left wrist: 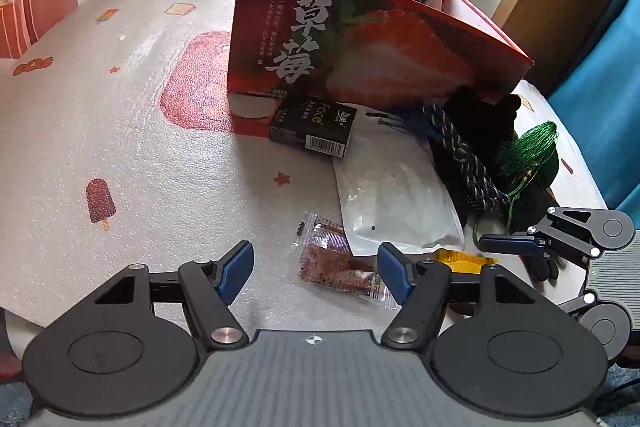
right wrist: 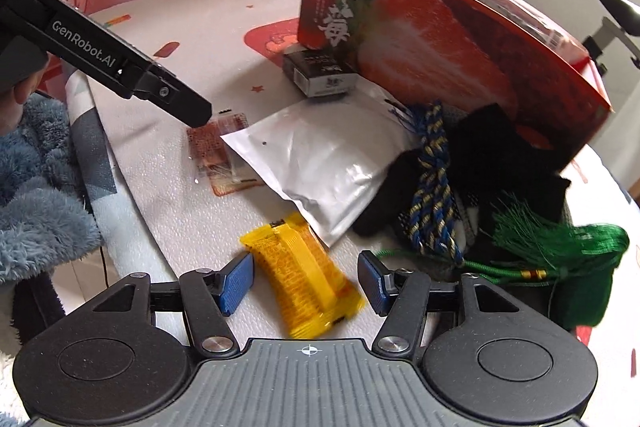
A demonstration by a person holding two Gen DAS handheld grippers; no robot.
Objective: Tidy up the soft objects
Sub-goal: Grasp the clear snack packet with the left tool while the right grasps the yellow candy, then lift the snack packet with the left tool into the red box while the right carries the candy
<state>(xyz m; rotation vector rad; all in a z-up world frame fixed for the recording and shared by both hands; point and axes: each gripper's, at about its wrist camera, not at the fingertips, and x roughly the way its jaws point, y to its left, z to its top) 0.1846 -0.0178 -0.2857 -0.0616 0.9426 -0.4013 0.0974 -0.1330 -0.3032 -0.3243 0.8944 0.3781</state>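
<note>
My left gripper (left wrist: 316, 273) stands open low over the table. A clear packet with a red-brown snack (left wrist: 336, 263) lies between and just beyond its blue pads (left wrist: 236, 273), untouched. My right gripper (right wrist: 306, 281) is open around a yellow snack packet (right wrist: 304, 279) that lies slantwise between its pads; I see no firm press on it. A white pouch (right wrist: 320, 163), a blue-and-gold braided cord (right wrist: 432, 187), black fabric (right wrist: 500, 155) and a green tassel (right wrist: 560, 239) lie heaped in front of the red strawberry box (right wrist: 440, 39). In the left wrist view the right gripper (left wrist: 520, 255) shows at the right edge.
A small black carton (left wrist: 310, 125) lies against the box's front. The box (left wrist: 360, 39) holds wrapped flat packs. The table cover (left wrist: 120, 147) has ice-lolly prints. Blue fluffy fabric (right wrist: 40, 207) hangs beside the table's near edge. The left gripper's finger (right wrist: 192, 111) reaches over the red-brown packet (right wrist: 224, 155).
</note>
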